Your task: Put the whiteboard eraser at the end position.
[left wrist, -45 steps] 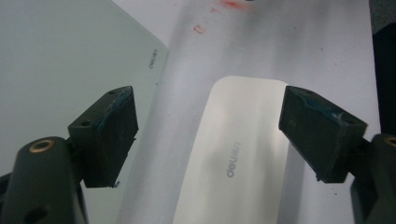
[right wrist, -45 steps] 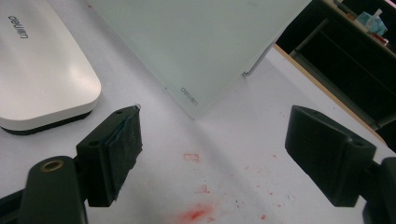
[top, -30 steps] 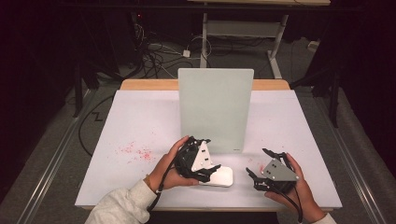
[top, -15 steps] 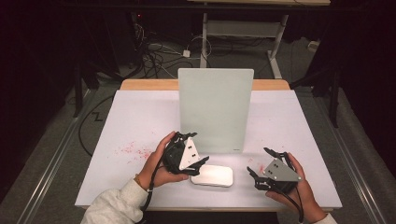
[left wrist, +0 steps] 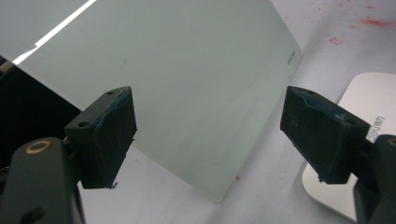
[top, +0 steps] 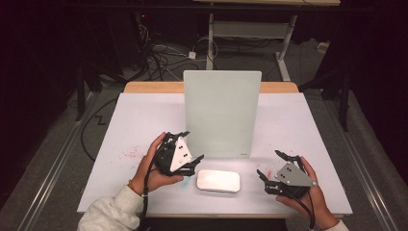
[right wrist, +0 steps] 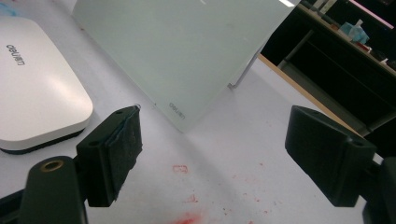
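White laminate covered the table [top: 144,120], with a strip of bare wood along its far edge and faint red smears [top: 129,154] on its left half; beyond it the room was dark, cables [top: 163,53] tangled on the floor under a metal-framed desk [top: 250,33]. At the left, the left gripper [top: 195,145] rested in a hand, its jaws spread wide with nothing between them, the nearer jaw tip just beside the left end of the white box [top: 218,181]. That flat, round-cornered box lay near the front edge, just in front of the pale frosted panel [top: 222,113] that stood upright at the table's middle. In the left gripper view the jaws framed the panel [left wrist: 187,88] with the box [left wrist: 369,116] behind the right jaw. At the right, the right gripper [top: 272,166] also gaped wide and held nothing, a little apart from the box's right end. A second before, the left gripper had sat right over the box; since then it had drawn back leftward, leaving the box uncovered, while the right one had hardly stirred
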